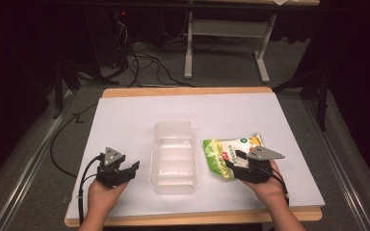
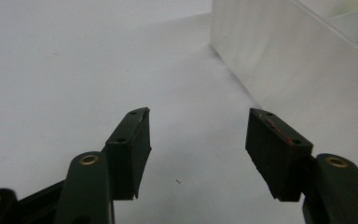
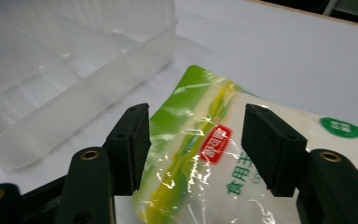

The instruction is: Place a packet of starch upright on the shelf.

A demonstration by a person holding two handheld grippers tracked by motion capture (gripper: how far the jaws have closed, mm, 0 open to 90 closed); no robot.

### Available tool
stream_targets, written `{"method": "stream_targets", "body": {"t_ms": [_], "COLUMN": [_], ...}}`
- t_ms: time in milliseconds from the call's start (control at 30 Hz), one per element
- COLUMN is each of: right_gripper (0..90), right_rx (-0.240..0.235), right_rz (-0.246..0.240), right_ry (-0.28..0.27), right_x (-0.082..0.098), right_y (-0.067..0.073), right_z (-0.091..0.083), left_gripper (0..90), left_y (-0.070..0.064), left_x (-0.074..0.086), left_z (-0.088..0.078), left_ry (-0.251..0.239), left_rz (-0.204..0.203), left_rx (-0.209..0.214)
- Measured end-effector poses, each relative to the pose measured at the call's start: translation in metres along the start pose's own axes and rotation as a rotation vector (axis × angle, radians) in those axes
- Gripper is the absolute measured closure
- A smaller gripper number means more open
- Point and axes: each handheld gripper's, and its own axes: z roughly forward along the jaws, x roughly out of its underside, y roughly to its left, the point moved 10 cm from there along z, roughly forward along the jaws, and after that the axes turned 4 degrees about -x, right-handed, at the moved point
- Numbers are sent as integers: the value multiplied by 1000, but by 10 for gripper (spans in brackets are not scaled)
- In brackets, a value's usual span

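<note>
we count one green and white food pouch (image 1: 231,155), one clear plastic container (image 1: 174,158), and two grippers on one white table (image 1: 125,115).

the pouch lies flat on the table, to the right of the container and just beside it, apart from its wall as far as we can tell. the right gripper (image 1: 237,161) sits at the pouch's near right corner, its jaws reaching over the bag's lower edge. in the right gripper view the gripper (image 3: 195,140) shows its two black jaws spread wide, with the pouch (image 3: 205,163) lying under and between them; the pads do not press on it, and a red label with printed characters shows in the gap. whether a jaw tip touches the film we cannot tell.

the left gripper (image 1: 130,169) rests on the bare table to the left of the container, well apart from the pouch. in the left gripper view the gripper (image 2: 196,140) has its jaws wide apart with nothing but white tabletop between them, and the container's frosted wall (image 2: 298,60) rises ahead to the right.

the container stands between the two grippers, so it lies between the left gripper and the pouch. beyond the table we see a grey floor with black cables (image 1: 144,62) and the legs of a white stand (image 1: 189,53).
</note>
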Motion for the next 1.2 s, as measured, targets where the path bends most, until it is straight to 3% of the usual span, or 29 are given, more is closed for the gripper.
{"method": "stream_targets", "body": {"t_ms": [167, 467, 667, 1200], "right_gripper": [391, 354, 433, 602], "right_rx": [-37, -64, -62, -50], "right_rz": [-34, -76, -128, -137], "right_ry": [44, 134, 187, 241], "right_x": [4, 19, 27, 36], "right_y": [15, 30, 38, 35], "right_z": [10, 27, 37, 42], "left_gripper": [405, 401, 400, 396], "left_y": [-2, -8, -8, -9], "left_x": [1, 2, 2, 3], "left_z": [1, 2, 2, 3], "left_ry": [3, 9, 12, 21], "left_rz": [5, 20, 24, 28], "left_rx": [3, 15, 16, 22]}}
